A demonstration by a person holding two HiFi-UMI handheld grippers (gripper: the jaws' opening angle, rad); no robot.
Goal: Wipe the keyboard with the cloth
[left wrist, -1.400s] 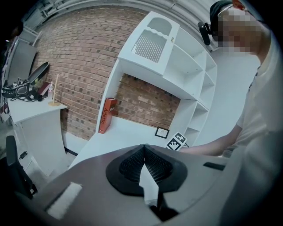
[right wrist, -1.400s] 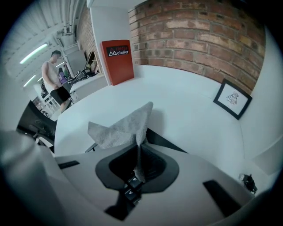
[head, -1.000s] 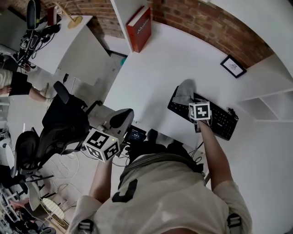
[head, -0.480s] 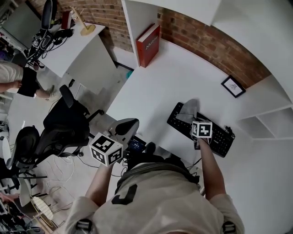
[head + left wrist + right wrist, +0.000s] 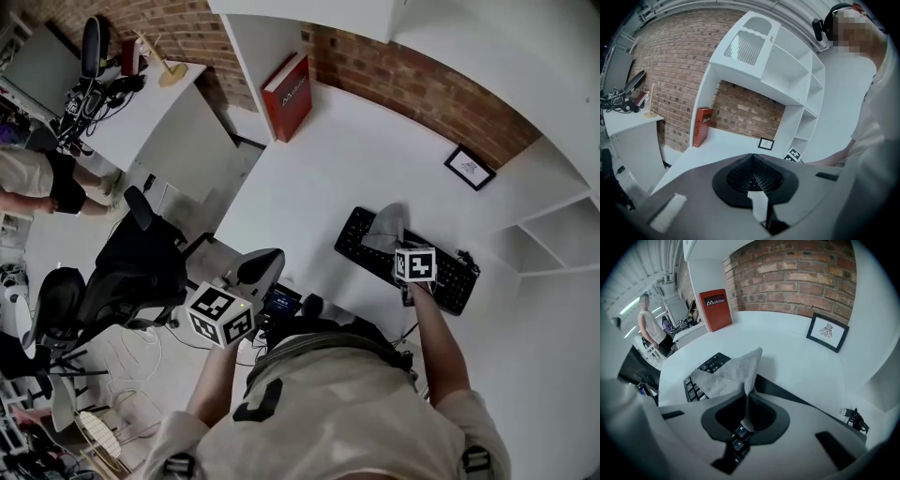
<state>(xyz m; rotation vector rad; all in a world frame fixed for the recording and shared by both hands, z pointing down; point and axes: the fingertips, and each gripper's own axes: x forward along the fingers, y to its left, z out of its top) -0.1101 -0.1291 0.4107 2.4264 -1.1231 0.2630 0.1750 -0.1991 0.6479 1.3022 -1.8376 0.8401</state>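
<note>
Tightly, right tongs [image 5: 749, 401] clamped on cloth [image 5: 724, 375]

Matt black plastic keyboard [image 5: 708, 364]; soft, napped grey cloth [image 5: 726, 375].

The white desk [image 5: 319, 178] bears three things — keyboard [image 5: 455, 277], red book [image 5: 287, 94], framed picture [image 5: 469, 167].

Soft, even light fills the room, the ceiling strips [image 5: 633, 303] glowing at far left. The white desk [image 5: 309, 178] is bright without glare; the cloth [image 5: 726, 373] casts only a faint shadow. Edges bend strongly, corners darken, and the nearest foreground is blurred.
</note>
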